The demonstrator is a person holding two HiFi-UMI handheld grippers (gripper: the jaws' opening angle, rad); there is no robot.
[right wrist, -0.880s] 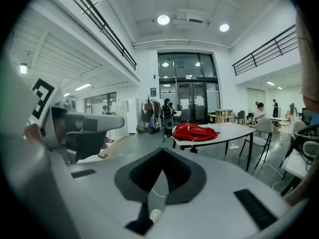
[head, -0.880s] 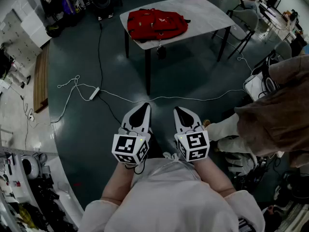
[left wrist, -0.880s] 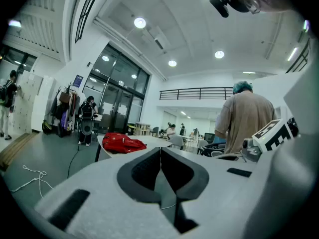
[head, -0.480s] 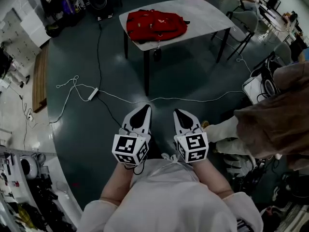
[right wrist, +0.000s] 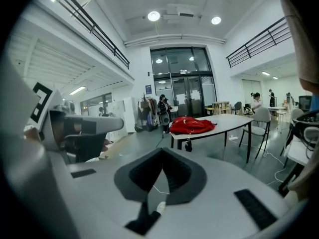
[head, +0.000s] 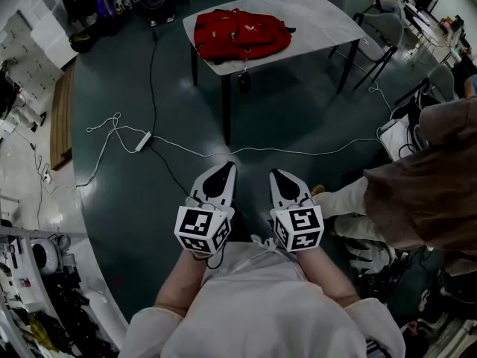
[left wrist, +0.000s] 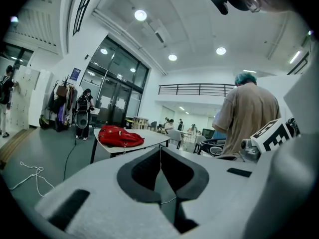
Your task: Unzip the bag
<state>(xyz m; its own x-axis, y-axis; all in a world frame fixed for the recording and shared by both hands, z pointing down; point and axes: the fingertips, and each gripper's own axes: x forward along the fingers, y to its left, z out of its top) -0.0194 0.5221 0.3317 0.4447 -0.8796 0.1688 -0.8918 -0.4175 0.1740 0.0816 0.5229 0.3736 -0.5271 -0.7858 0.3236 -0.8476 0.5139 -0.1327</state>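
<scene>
A red backpack (head: 240,34) lies on the left part of a grey table (head: 328,22) far ahead of me; a small dark tag hangs from it over the table's front edge. The same backpack (left wrist: 115,136) shows small in the left gripper view and again as the backpack (right wrist: 192,125) in the right gripper view. My left gripper (head: 222,171) and right gripper (head: 279,174) are held side by side close to my body, far short of the table. Both are shut, jaw tips meeting, with nothing between them.
A white cable with a power strip (head: 144,143) snakes across the dark floor between me and the table. A person in a tan shirt (head: 425,185) stands close at my right. Chairs (head: 376,32) stand right of the table. Shelves and clutter line the left wall.
The view has shifted slightly, so the table and backpack sit a little higher in the head view. Both grippers stay shut and side by side.
</scene>
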